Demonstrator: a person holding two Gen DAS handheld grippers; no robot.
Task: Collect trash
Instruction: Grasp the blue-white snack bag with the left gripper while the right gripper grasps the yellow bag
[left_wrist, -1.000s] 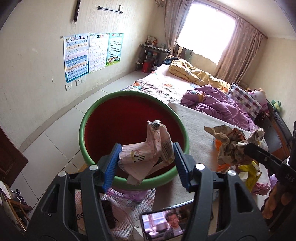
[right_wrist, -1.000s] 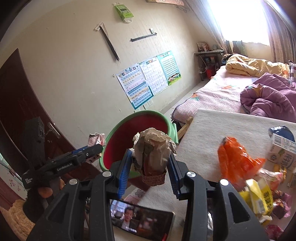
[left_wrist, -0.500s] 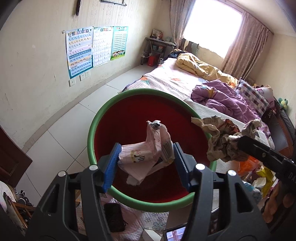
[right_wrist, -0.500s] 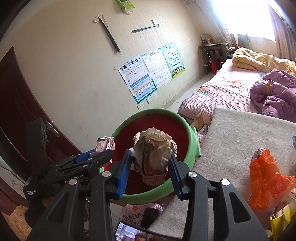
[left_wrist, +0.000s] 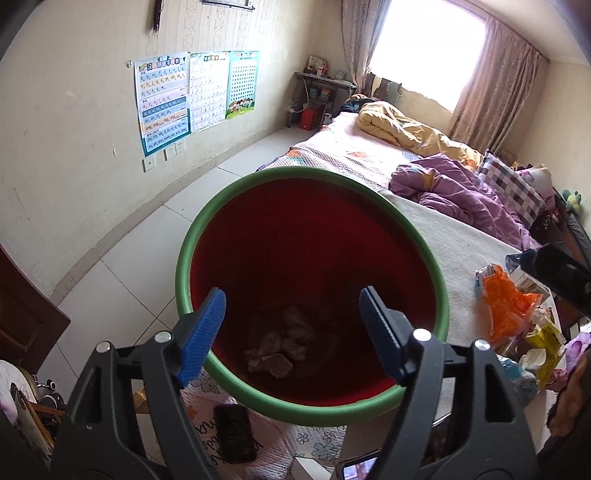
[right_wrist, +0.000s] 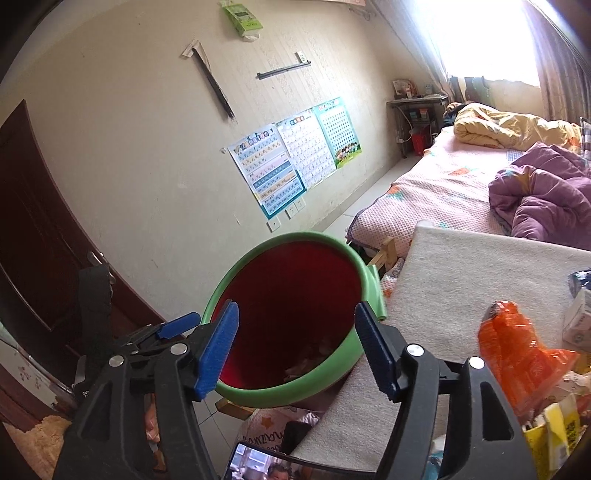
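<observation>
Both grippers over the green-rimmed bin (left_wrist: 441, 295), jaws opening and empty; remaining trash pile (right_wrist: 524, 354) lies rightward on the pad, nearer the right gripper (right_wrist: 295, 339) than the left gripper (left_wrist: 291, 314).

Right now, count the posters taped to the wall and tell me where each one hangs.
3, side by side above the wall sockets: the blue-bordered poster on the left, the white chart in the middle, the green grid poster nearest the window. None seems hidden.

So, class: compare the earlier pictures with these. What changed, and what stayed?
Both grippers let go: the left gripper dropped its pink wrapper and the right gripper its brown paper wad into the green-rimmed red bin; both jaws are opening, empty. The orange wrapper stayed put.
</observation>
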